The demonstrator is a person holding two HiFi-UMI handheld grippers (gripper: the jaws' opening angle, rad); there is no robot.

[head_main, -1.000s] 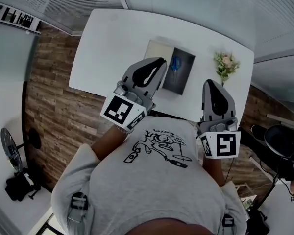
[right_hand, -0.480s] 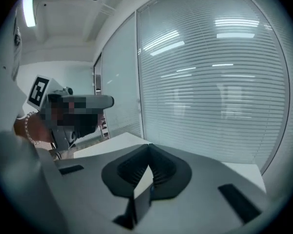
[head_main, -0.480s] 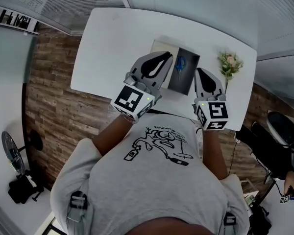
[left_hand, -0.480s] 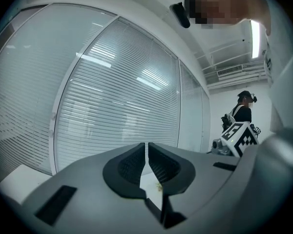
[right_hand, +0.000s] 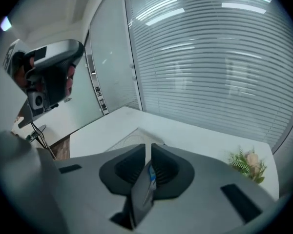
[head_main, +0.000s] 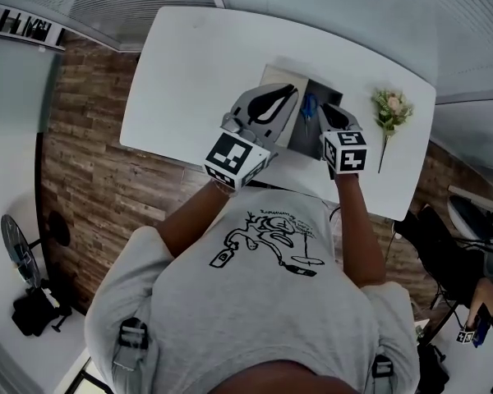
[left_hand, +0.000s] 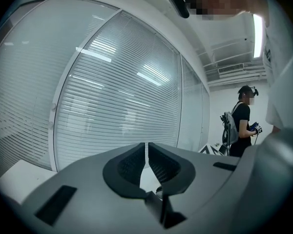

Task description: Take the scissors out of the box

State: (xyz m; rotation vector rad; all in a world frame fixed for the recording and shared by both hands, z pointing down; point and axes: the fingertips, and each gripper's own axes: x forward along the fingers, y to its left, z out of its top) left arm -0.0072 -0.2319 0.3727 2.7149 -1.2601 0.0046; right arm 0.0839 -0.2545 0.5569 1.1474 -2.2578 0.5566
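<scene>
A shallow dark box (head_main: 304,135) lies open on the white table (head_main: 197,64), its pale lid (head_main: 273,76) beside it on the left. Blue-handled scissors (head_main: 310,105) lie inside the box. My left gripper (head_main: 289,91) hovers over the lid and the box's left edge, jaws shut and empty; its own view (left_hand: 146,147) shows only window blinds beyond. My right gripper (head_main: 324,108) is shut above the box's right part, just beside the scissors. Through its narrow jaw gap (right_hand: 148,147) I see the box wall and a bit of the blue scissors (right_hand: 151,177).
A small flower sprig (head_main: 390,109) lies on the table right of the box, also seen as the flower sprig (right_hand: 248,163) in the right gripper view. Wood floor (head_main: 90,179) lies left of the table. Another person (left_hand: 241,123) stands far off by the windows.
Both grippers have moved forward over the box. The right gripper swung left from near the table's front edge to the scissors' side.
</scene>
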